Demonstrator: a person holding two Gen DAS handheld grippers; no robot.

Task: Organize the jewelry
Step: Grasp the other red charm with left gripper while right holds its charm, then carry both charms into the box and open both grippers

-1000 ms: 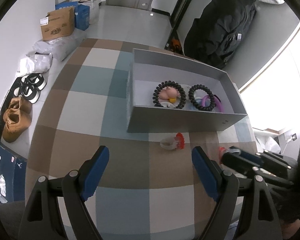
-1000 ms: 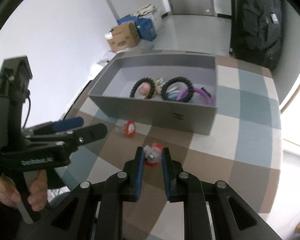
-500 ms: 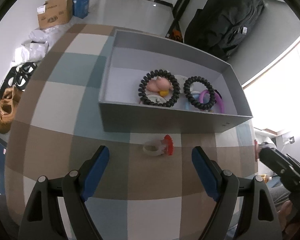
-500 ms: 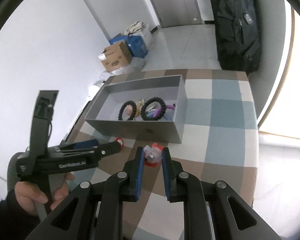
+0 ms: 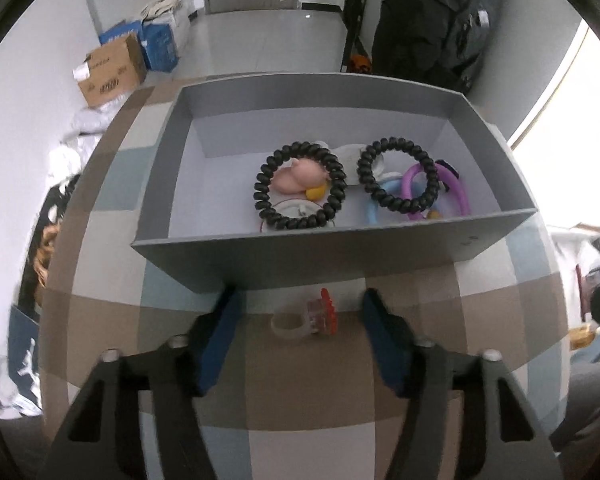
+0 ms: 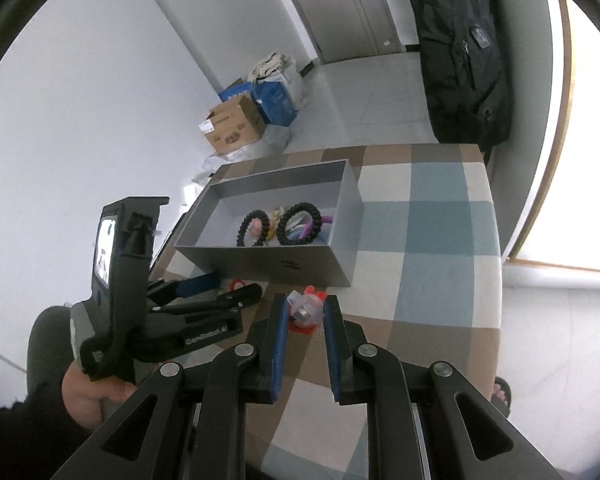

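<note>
Jewelry ring with red top (image 5: pixel 306 320) lies on checkered surface (image 5: pixel 316 384) just before grey box (image 5: pixel 300 258), between jaws of left hand-held gripper (image 5: pixel 300 322) — jaws just closing in, pads not yet touching it. Box holds black coil bands (image 5: pixel 300 186) and other pieces. Right hand-held gripper (image 6: pixel 306 312) pinches second ring (image 6: pixel 306 309), clear with red base — held near box front.
</note>
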